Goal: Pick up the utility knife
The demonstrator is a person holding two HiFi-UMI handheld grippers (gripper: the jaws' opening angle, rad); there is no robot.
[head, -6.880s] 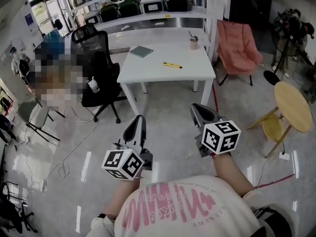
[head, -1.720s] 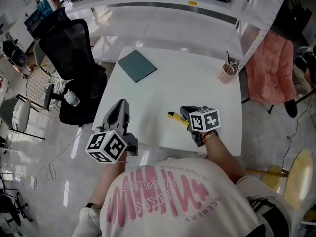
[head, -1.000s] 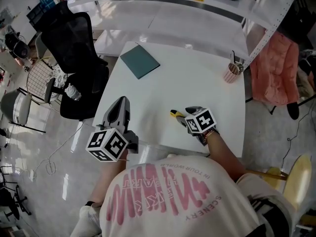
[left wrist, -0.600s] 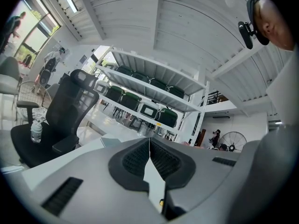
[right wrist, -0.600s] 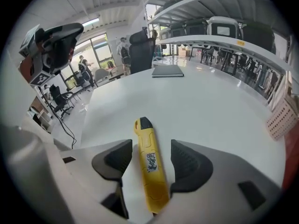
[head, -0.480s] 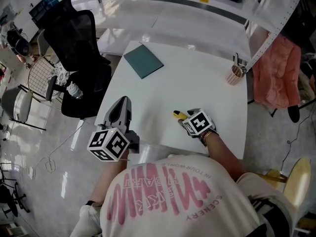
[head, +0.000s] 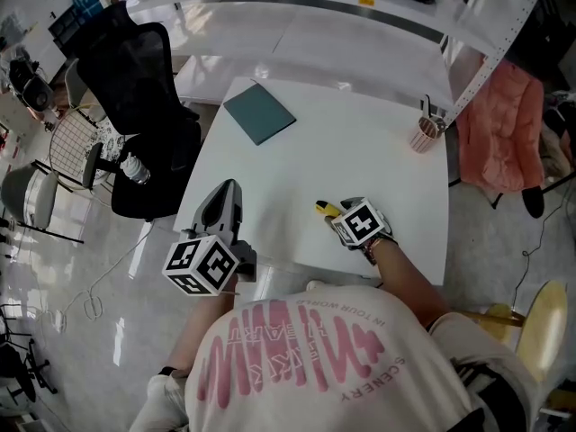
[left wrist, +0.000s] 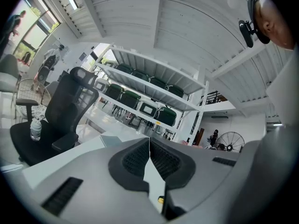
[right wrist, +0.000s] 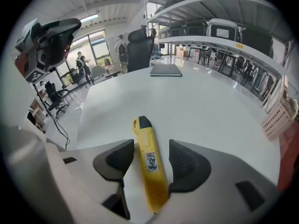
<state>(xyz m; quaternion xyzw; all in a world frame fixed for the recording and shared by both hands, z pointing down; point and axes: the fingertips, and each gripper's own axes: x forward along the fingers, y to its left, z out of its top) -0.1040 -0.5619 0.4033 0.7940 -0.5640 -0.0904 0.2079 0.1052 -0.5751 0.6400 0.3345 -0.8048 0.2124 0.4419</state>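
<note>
White table (head: 360, 142) bears the job. The left gripper (head: 219, 212) waits at its near edge, jaws pressed together on nothing. The right gripper (right wrist: 148, 164) is nearer and tilted down, its jaws wide and just narrowing slightly. The yellow utility knife (right wrist: 145, 143) lies flat between them, long axis along the jaws, not yet clamped

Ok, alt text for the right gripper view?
A yellow utility knife lies on a white table between the right gripper's open jaws, which have just been closing but do not press it. A notebook sits farther back.
</note>
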